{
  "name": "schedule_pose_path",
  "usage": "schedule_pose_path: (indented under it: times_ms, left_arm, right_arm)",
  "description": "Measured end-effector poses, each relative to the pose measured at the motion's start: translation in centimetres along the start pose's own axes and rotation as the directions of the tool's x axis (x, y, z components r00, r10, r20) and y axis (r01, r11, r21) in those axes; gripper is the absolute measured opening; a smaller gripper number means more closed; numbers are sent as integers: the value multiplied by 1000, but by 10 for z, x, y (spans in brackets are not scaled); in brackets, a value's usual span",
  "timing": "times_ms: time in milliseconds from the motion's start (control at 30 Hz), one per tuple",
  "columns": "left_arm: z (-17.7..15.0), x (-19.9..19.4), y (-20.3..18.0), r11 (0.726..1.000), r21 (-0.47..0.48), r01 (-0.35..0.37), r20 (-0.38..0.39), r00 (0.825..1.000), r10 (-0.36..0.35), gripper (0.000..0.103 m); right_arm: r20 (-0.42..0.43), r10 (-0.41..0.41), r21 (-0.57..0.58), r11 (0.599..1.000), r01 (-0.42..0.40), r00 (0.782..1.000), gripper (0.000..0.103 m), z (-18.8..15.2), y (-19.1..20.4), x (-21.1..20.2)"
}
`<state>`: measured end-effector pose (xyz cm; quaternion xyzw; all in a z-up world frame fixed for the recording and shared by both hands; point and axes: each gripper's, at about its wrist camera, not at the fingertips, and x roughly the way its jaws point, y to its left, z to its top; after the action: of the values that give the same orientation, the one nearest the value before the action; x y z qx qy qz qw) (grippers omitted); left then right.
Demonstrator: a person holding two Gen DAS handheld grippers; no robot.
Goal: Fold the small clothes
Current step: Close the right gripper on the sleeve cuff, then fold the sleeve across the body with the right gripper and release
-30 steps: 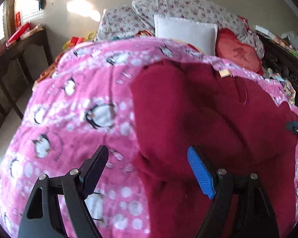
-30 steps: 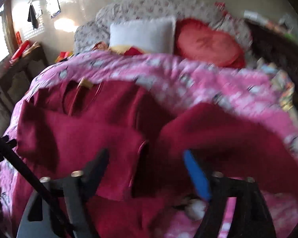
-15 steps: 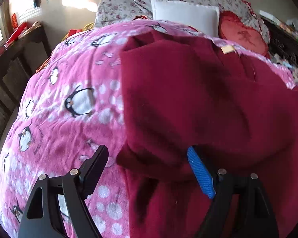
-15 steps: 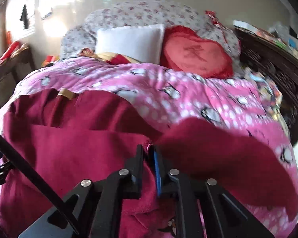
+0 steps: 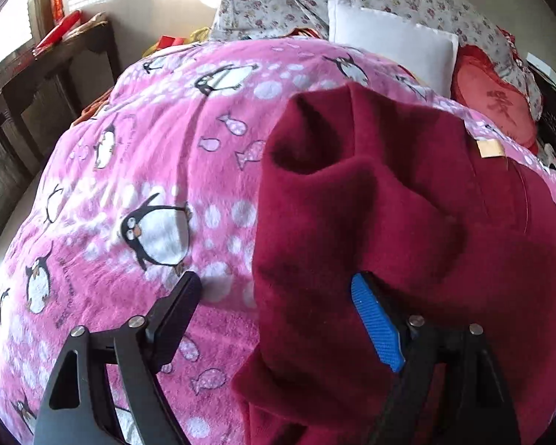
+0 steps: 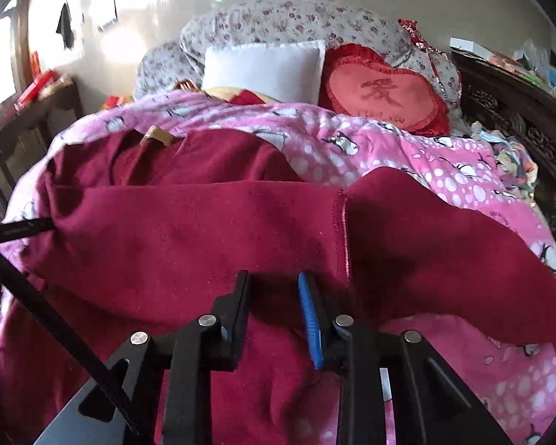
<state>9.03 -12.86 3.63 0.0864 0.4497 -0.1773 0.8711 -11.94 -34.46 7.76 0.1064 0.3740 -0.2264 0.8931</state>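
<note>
A dark red fleece garment (image 5: 407,222) lies on a pink penguin blanket (image 5: 148,185), folded over itself, with a tan neck label (image 5: 491,147). My left gripper (image 5: 274,296) is open; the garment's folded left edge bulges between its black finger and its blue-padded finger (image 5: 376,319). In the right wrist view the garment (image 6: 204,230) spreads across the bed, one sleeve (image 6: 444,244) stretched right. My right gripper (image 6: 274,293) has its jaws slightly apart, with the garment's folded edge bunched between them. The left gripper's fingertip (image 6: 22,230) shows at the garment's far left.
A white pillow (image 6: 267,70), a red heart cushion (image 6: 385,89) and floral pillows (image 6: 296,22) lie at the bed's head. A dark wooden table (image 5: 44,74) stands left of the bed. A carved dark headboard (image 6: 519,118) with clutter runs along the right.
My right gripper went from wide open to shut on the garment's edge, now slightly parted, and carried the fold forward. My left gripper stayed open and moved closer along the garment's left edge.
</note>
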Motion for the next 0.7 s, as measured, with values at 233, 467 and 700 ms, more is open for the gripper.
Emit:
schedule_pose_path:
  times_ms: [233, 467, 700]
  left_arm:
    - [-14, -51, -3, 998, 5, 61, 54, 997, -62, 84]
    - [-26, -86, -31, 992, 70, 104, 90, 990, -111, 84]
    - [-31, -84, -50, 989, 94, 114, 52, 992, -119, 84]
  right_arm:
    - [84, -27, 303, 953, 1, 996, 77, -27, -108, -79]
    - [4, -20, 662, 749, 12, 1000, 77, -95, -228, -85]
    - [131, -22, 754, 651, -86, 991, 74, -95, -256, -67]
